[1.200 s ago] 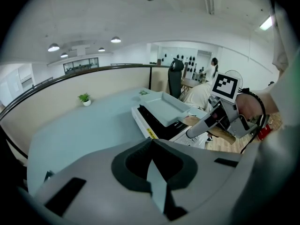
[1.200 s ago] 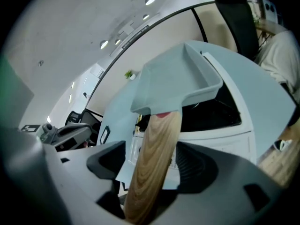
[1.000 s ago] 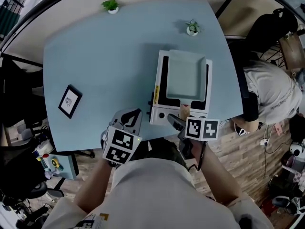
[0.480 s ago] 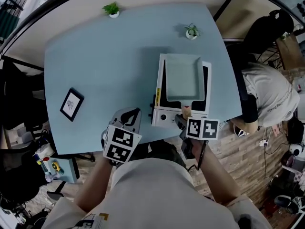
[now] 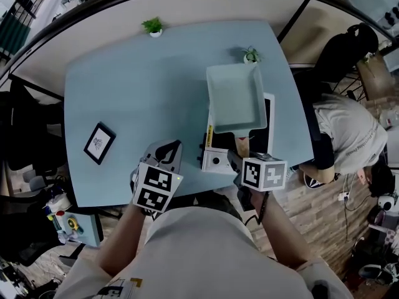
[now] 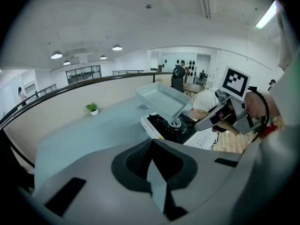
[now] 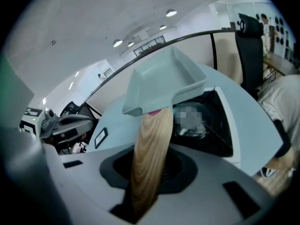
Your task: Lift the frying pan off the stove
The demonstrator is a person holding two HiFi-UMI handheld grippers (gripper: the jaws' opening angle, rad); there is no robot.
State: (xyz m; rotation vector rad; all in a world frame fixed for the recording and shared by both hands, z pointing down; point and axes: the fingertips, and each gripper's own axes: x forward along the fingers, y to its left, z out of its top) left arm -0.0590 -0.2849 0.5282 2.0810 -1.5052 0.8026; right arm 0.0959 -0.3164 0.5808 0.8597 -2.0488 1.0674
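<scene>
The pale green rectangular frying pan (image 5: 235,97) hangs tilted above the stove (image 5: 215,159), clear of the black burner top. My right gripper (image 5: 240,157) is shut on its wooden handle (image 5: 242,146); the jaws have just been closing on it. In the right gripper view the handle (image 7: 150,158) runs between the jaws of the right gripper (image 7: 151,170) up to the pan (image 7: 164,81), with the stove (image 7: 213,125) below. My left gripper (image 5: 169,152) hovers over the table's near edge left of the stove, shut and holding nothing (image 6: 151,146).
The blue table (image 5: 143,92) carries two small potted plants (image 5: 153,25) (image 5: 250,56) at the back and a framed picture (image 5: 100,142) on the left. A person (image 5: 346,136) sits at the table's right edge. Chairs and clutter ring the table.
The pan has come up off the stove in my right gripper, which closed on the handle. It now looks larger and tilted. My left gripper rose a little.
</scene>
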